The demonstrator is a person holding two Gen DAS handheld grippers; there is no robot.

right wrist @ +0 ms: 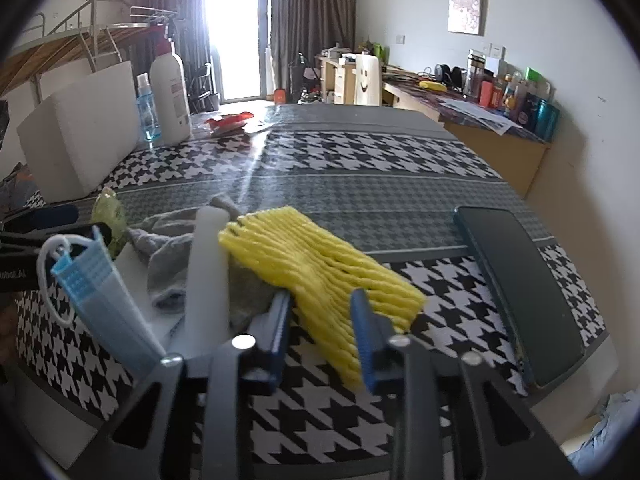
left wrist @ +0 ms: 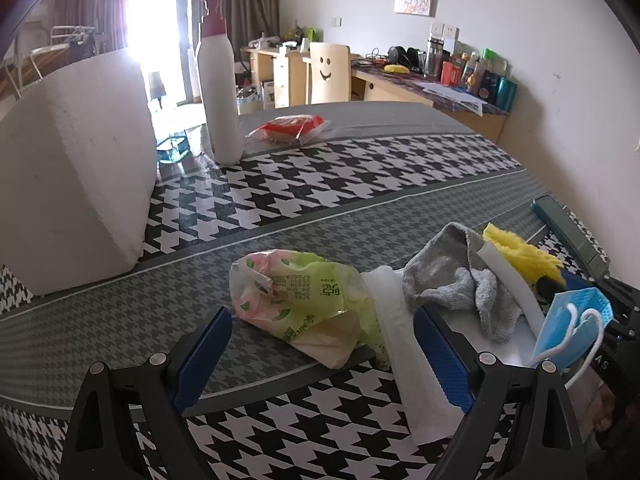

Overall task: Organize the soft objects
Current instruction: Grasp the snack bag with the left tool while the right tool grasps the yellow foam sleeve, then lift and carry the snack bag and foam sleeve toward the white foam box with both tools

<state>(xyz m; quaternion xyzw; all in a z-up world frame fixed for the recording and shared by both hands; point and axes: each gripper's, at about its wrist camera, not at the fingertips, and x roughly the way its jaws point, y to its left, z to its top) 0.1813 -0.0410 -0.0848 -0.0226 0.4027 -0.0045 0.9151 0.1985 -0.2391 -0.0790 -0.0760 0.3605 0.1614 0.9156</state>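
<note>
My left gripper is open, its blue pads on either side of a green and pink tissue pack and a white pad on the houndstooth table. To its right lie a grey cloth, a white foam strip, a yellow foam net and a blue face mask. My right gripper is shut on the yellow foam net. Left of it are the white strip, the grey cloth and the mask.
A white foam block stands at the left. A white pump bottle and a red snack packet sit at the far side. A dark flat case lies at the right. A blue bottle stands by the pump bottle.
</note>
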